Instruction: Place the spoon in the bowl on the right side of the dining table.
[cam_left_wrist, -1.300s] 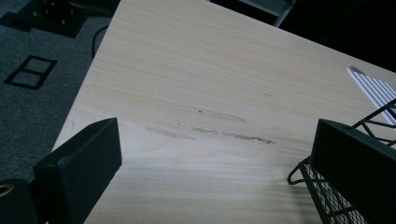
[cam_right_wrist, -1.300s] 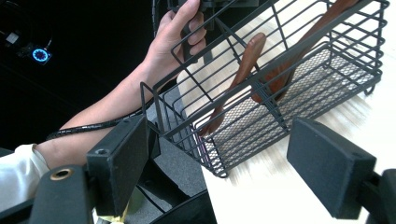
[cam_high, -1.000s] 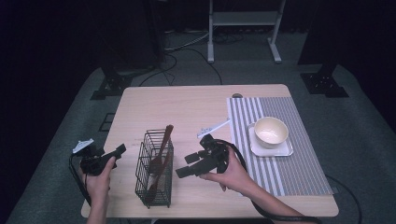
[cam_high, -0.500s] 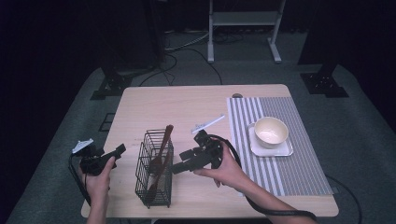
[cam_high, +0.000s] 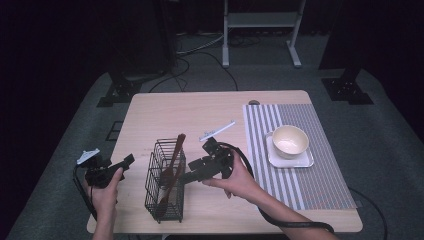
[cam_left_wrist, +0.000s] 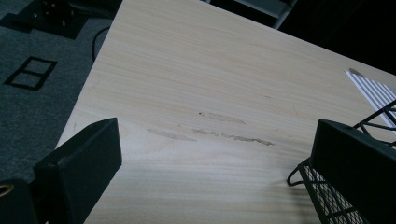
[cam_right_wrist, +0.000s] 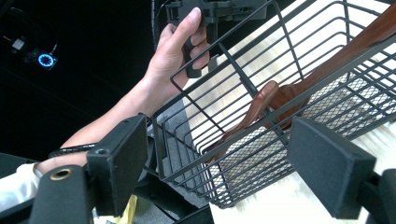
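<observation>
Tongs on the right (cam_high: 191, 175), released and empty, have swung closer to the wire basket (cam_high: 166, 199) holding wooden utensils (cam_high: 171, 170), suggesting a pick-up is next; left tongs (cam_high: 122, 164) idle, released.

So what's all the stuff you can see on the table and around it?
Wire basket: one, black, near front edge of the table, left of middle.
Wooden utensils: at least two, brown, standing tilted inside the basket; exact kinds hard to tell.
Small white strip: one, white, lying flat on bare wood near the table's middle; too small to identify.
Placemat: one, grey and white stripes, right side of the table.
Square plate: one, white, on the placemat.
Bowl: one, cream, on the plate.
Table: one, light wood.
White frame: one, on the floor behind the table.
Left gripper: black, open, at the table's left edge.
Right gripper: black, open, right beside the basket.
</observation>
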